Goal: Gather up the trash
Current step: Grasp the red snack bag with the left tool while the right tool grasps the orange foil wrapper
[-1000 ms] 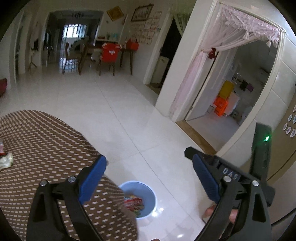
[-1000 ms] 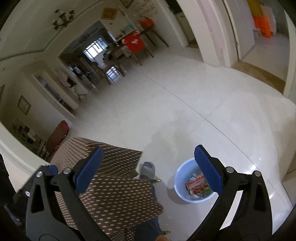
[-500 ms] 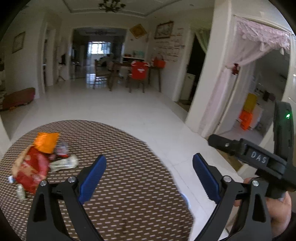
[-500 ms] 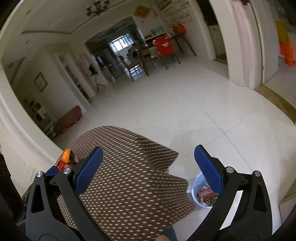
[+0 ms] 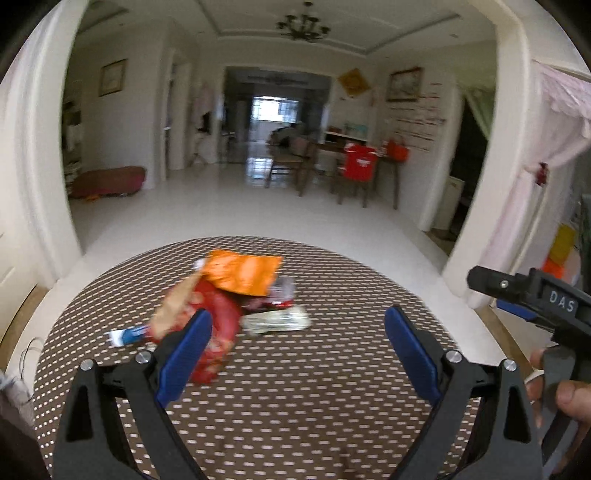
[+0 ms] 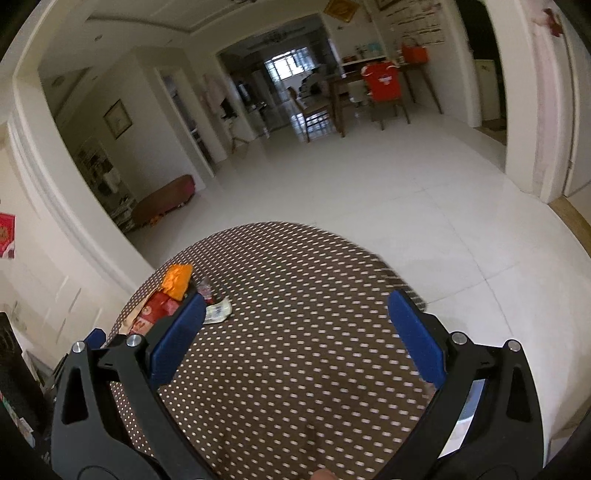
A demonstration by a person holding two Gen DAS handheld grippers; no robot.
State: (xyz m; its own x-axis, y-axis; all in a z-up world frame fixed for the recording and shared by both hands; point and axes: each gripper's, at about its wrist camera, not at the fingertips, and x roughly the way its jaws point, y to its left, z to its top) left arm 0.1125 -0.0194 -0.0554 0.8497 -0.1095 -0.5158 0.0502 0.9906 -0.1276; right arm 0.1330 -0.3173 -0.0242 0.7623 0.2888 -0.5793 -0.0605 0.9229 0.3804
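Both tongs hanging spread and empty over the dotted round table (image 5: 295, 406), left gripper (image 5: 297, 356), right gripper (image 6: 295, 338), trash pile (image 5: 225, 295) lying ahead (orange wrapper (image 5: 242, 275) sitting topmost).

A round bench (image 5: 295, 413) wears a brown cloth with pale dots. Around it runs a glossy white tile floor (image 5: 258, 218). Overhead hangs a dark chandelier (image 5: 303, 27). Far down the room stands a wooden dining table (image 6: 343, 79) with chairs; a red shirt (image 5: 360, 161) is draped over one chair back, and a red bag (image 5: 398, 149) sits on the table's end by the wall. On that wall hang a framed picture (image 5: 403, 84) and a yellow diamond sign (image 5: 354, 82). At the left, through an arch, a low maroon cushion (image 5: 107, 181) lies on the floor, beside shelves (image 6: 99, 166). A pink lace curtain (image 5: 554, 110) frames the doorway at right.
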